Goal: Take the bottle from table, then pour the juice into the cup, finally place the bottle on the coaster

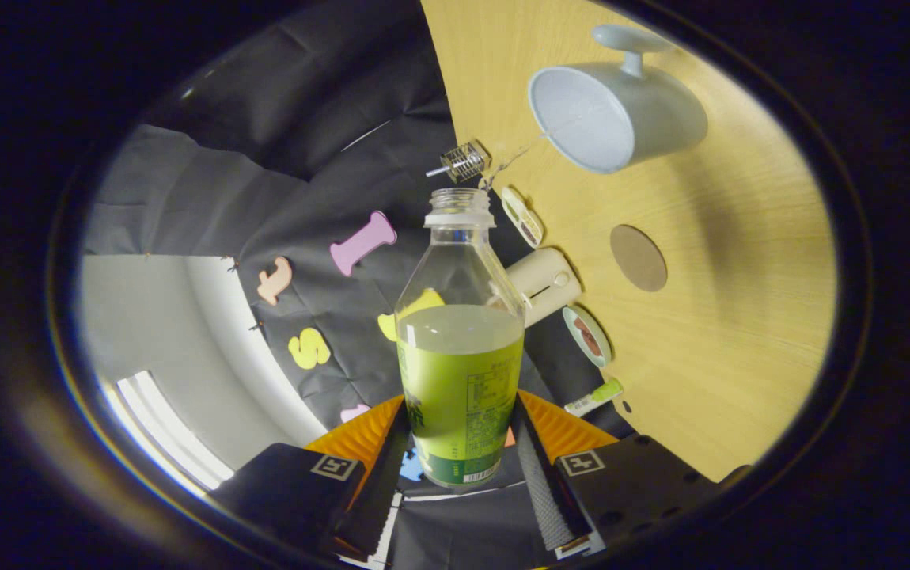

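A clear plastic bottle [459, 340] with a green label and pale green juice sits between my fingers, with my gripper [461, 443] shut on its lower body. Its cap is off and the neck points away from me. The view is rolled, so the wooden table [740, 317] stands to the right of the bottle. On it a pale blue cup [617, 115] with a handle shows its open mouth, beyond the bottle's neck and to the right. A round brown coaster [638, 257] lies on the table nearer to me than the cup.
Along the table's edge beside the bottle lie a small wire cage object [467, 161], a flat oval tin [521, 216], a cream cylinder [544, 281], a round green-rimmed tin [586, 336] and a small green tube [596, 397]. Black cloth wall hangs behind the bottle.
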A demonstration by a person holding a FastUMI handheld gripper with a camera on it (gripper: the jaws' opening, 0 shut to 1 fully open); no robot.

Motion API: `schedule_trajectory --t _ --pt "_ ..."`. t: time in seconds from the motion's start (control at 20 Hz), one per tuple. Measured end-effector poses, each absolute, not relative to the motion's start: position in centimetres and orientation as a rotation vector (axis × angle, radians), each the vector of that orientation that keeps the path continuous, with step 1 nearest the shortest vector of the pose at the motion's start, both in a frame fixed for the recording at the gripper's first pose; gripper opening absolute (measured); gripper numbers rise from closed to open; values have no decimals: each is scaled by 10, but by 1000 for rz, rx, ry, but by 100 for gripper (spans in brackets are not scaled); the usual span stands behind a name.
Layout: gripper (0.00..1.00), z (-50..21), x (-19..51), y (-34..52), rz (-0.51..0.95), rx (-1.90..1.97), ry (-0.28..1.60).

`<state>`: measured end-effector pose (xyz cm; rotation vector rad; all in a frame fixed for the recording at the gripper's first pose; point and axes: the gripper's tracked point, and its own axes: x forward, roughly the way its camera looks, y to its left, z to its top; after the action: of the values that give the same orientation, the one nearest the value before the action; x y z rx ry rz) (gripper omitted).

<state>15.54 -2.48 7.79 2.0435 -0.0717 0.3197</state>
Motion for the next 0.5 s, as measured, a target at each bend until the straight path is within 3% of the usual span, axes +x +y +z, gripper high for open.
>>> schedule_trajectory --t 0.5 --pt "77 92 150 -32 364 2118 -108"
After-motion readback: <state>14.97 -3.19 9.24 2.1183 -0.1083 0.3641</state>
